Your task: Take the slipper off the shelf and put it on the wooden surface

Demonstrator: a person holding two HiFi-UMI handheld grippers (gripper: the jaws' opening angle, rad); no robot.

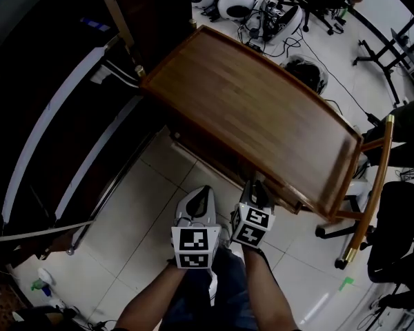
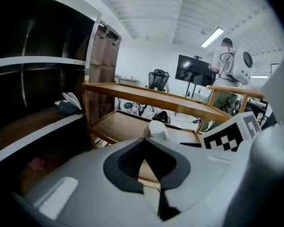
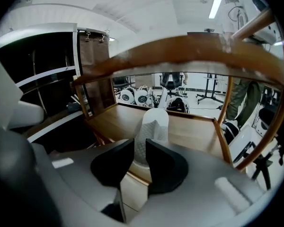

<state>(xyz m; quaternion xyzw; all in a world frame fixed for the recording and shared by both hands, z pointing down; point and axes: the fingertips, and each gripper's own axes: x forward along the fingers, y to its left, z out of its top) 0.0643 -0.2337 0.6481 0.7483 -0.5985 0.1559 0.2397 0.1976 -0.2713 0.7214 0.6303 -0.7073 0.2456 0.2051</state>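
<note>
A white quilted slipper [image 3: 152, 126] lies on the lower wooden shelf [image 3: 194, 129] of a wooden cart, its near end at the shelf's front edge. My right gripper [image 3: 139, 148] is open just in front of it. The slipper shows through the gap between the dark pads [image 3: 163, 162], which do not press on it. The left gripper view shows the same slipper [image 2: 158, 128] beyond my left gripper [image 2: 144, 143], which is shut and empty. In the head view both grippers, left [image 1: 196, 209] and right [image 1: 255, 192], sit low in front of the cart, and its top tray [image 1: 248, 109] hides the slipper.
A dark shelf unit [image 1: 55, 116] stands left of the cart. A white and dark shoe-like thing [image 2: 68, 103] rests on one of its shelves. A black office chair [image 1: 393, 233] is at the right. Cables and white gear [image 1: 262, 5] lie on the floor behind. A person [image 2: 222, 96] stands beyond the cart.
</note>
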